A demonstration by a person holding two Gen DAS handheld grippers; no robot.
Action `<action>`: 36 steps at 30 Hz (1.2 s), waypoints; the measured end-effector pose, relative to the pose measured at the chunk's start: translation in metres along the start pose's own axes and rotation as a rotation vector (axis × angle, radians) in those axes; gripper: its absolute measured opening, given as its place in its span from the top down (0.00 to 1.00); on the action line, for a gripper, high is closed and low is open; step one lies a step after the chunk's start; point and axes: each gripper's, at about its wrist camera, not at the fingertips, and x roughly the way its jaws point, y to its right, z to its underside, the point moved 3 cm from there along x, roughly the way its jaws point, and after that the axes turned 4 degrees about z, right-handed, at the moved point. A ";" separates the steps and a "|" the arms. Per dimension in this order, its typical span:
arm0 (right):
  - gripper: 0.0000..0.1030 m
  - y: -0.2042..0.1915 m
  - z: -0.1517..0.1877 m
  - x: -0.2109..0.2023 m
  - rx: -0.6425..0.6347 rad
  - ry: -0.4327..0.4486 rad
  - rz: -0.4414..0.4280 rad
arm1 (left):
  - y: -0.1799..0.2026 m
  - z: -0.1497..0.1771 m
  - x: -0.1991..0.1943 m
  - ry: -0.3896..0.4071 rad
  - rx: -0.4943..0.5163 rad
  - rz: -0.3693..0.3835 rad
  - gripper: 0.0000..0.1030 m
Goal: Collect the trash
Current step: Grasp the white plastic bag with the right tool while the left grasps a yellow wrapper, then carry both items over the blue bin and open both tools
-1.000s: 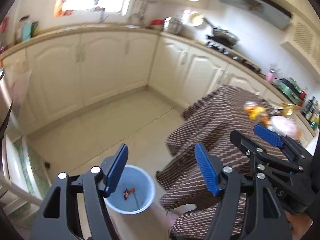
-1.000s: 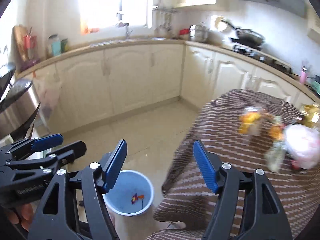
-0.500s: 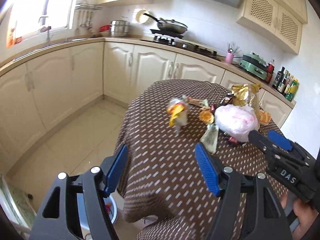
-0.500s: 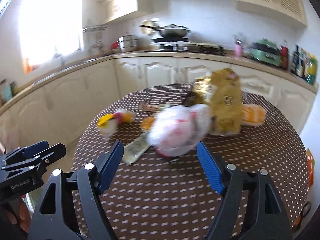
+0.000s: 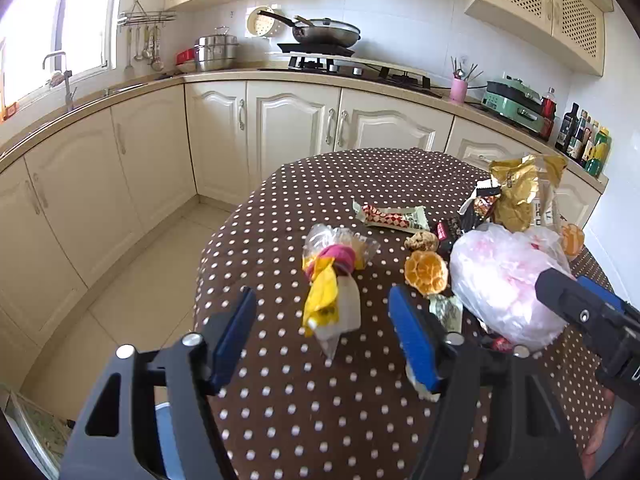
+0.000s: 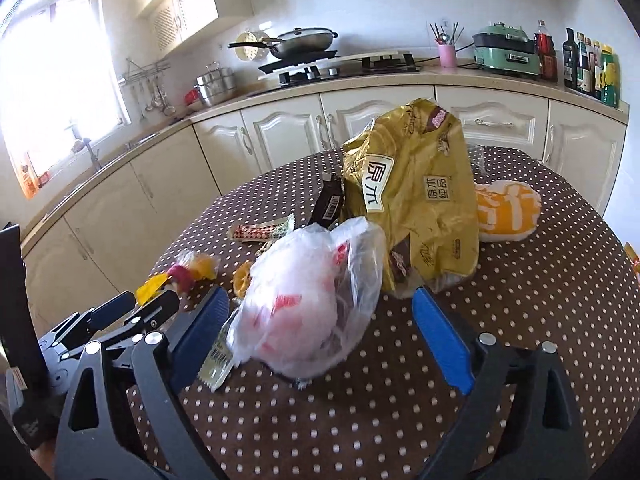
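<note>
Trash lies on a round table with a brown dotted cloth (image 5: 360, 184). A clear wrapper with yellow and pink scraps (image 5: 332, 280) lies just ahead of my open, empty left gripper (image 5: 324, 340). A crumpled clear plastic bag (image 6: 312, 300) sits between the fingers of my open right gripper (image 6: 320, 336), which does not grip it. Behind it stand a gold snack bag (image 6: 416, 200) and an orange-white packet (image 6: 506, 212). An orange peel (image 5: 426, 272) and a red-white bar wrapper (image 5: 394, 218) lie nearby. A blue bin's (image 5: 164, 440) rim shows on the floor at lower left.
Cream kitchen cabinets (image 5: 280, 128) wrap the room behind the table, with a stove and wok (image 5: 324, 36) and bottles (image 6: 592, 68) on the counter. Tiled floor (image 5: 132, 280) lies left of the table.
Both grippers have swung from facing the blue bin on the floor up and right to face the table's trash. Both stay open and empty, now closer to the trash.
</note>
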 end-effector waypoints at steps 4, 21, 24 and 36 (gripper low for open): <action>0.23 -0.005 -0.002 0.012 -0.015 -0.032 0.008 | 0.001 0.001 0.008 -0.024 -0.011 0.070 0.89; 0.64 -0.037 -0.015 -0.065 -0.029 0.076 -0.226 | -0.012 0.009 -0.103 0.170 -0.073 0.157 0.91; 0.64 -0.064 -0.017 -0.076 -0.073 0.085 -0.270 | -0.030 0.016 -0.128 0.201 -0.096 0.130 0.91; 0.64 -0.224 0.071 -0.034 -0.356 -0.106 -0.430 | -0.156 0.108 -0.161 0.121 -0.297 -0.059 0.91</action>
